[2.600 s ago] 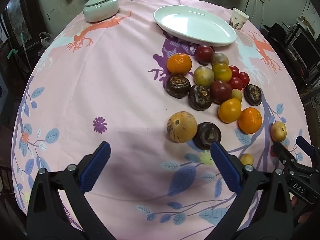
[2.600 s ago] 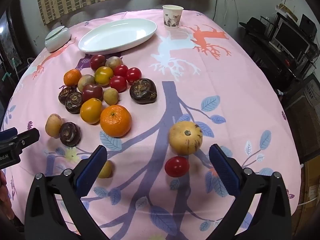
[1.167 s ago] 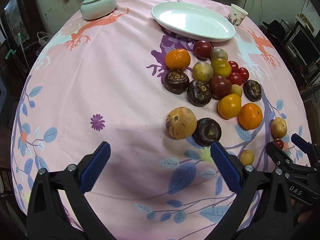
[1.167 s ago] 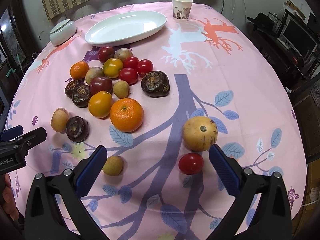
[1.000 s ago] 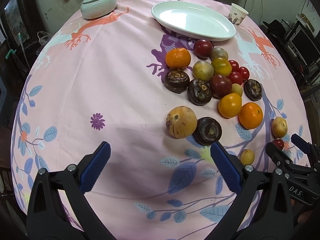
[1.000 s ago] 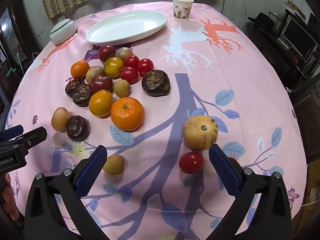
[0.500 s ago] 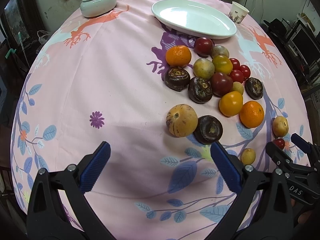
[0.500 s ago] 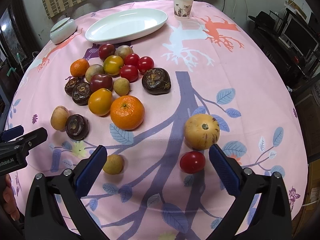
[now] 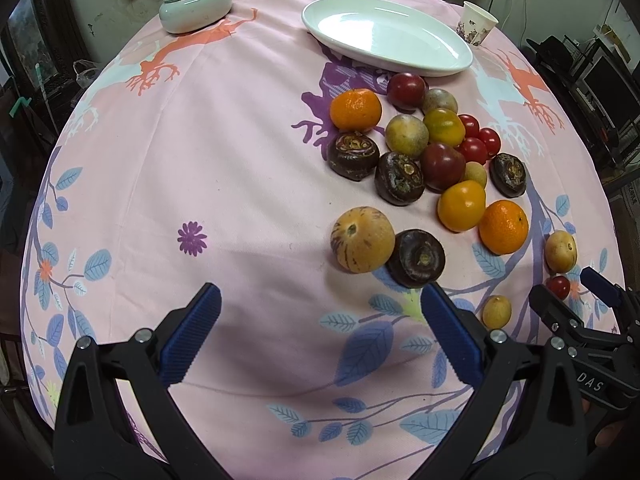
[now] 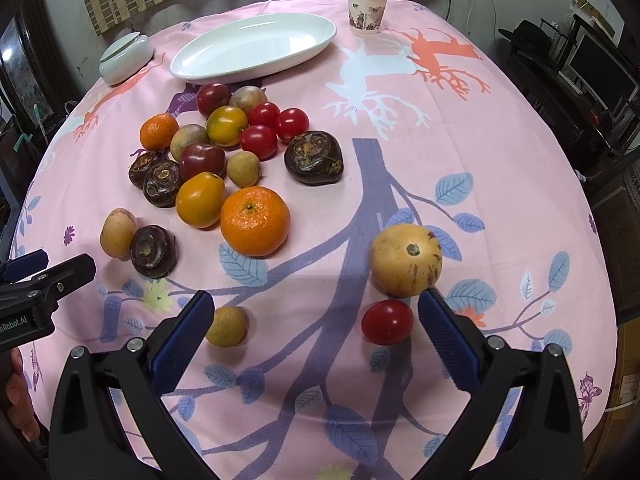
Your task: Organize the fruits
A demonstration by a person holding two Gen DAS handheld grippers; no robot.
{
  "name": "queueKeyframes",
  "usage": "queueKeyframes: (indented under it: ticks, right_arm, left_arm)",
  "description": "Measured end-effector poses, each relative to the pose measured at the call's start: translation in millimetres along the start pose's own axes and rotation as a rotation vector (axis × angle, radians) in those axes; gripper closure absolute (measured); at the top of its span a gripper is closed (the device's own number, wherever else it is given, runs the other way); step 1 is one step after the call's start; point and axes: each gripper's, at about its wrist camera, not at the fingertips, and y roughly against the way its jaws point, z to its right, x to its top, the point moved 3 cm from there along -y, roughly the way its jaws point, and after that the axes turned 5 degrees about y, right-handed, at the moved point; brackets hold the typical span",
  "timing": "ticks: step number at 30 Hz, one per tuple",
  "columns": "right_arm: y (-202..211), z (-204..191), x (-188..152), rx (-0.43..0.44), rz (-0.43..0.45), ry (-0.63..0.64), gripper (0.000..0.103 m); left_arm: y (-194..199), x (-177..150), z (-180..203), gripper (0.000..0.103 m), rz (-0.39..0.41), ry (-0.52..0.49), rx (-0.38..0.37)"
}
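Pink tablecloth [image 10: 460,128] on the bench, fruits [image 10: 224,160] piled just short of an empty white oval plate [image 10: 256,46]. Left gripper [image 9: 320,336] and right gripper [image 10: 312,332] both hover with fingers spread wide, holding nothing; a cherry tomato [image 10: 387,322] sits between the right one's fingers.

Left gripper [image 9: 318,334]: fingers spread wide apart, blue ribbed pads facing each other, nothing between them. It hangs above the desk without touching it, pointing forward and slightly downward. In the right wrist view it enters from the left edge [image 10: 44,276], fingers apart. A bare hand [image 10: 18,400] grips its handle low at that edge; only part of the hand is visible.

Right gripper [image 10: 314,332]: fingers likewise spread wide, blue pads empty, held clear of the desk. In the left wrist view it shows at the lower right [image 9: 576,294], fingers apart, level with the left gripper and well to its side.
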Motion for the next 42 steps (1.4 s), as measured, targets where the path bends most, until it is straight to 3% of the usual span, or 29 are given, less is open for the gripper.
queueKeyframes:
  ticks: [21, 30, 33, 37, 39, 40, 42]
  right_arm:
    - [-5, 4, -4, 0.004, -0.007, -0.02, 0.001]
    - [-13, 21, -12, 0.02, -0.033, -0.083, 0.001]
    - [-11, 26, -9, 0.024, -0.028, -0.097, 0.001]
    - [-7, 32, -8, 0.019, -0.025, -0.094, 0.001]
    - [-5, 35, -8, 0.006, -0.023, -0.079, 0.001]
    - [-3, 35, -9, -0.009, -0.022, -0.065, 0.001]
    - [-2, 34, -10, -0.027, -0.021, -0.03, 0.001]
  left_arm:
    - [-7, 1, -3, 0.002, -0.021, 0.005, -0.014]
    - [-27, 17, -5, 0.002, -0.004, -0.113, -0.015]
    - [-35, 20, 3, 0.003, -0.003, -0.197, -0.009]
    - [-43, 24, 15, 0.022, -0.001, -0.268, -0.059]
    - [-48, 27, 22, 0.049, -0.027, -0.296, -0.118]
    - [-51, 26, 27, 0.057, -0.038, -0.309, -0.141]
    - [-54, 24, 36, 0.06, -0.016, -0.346, -0.133]
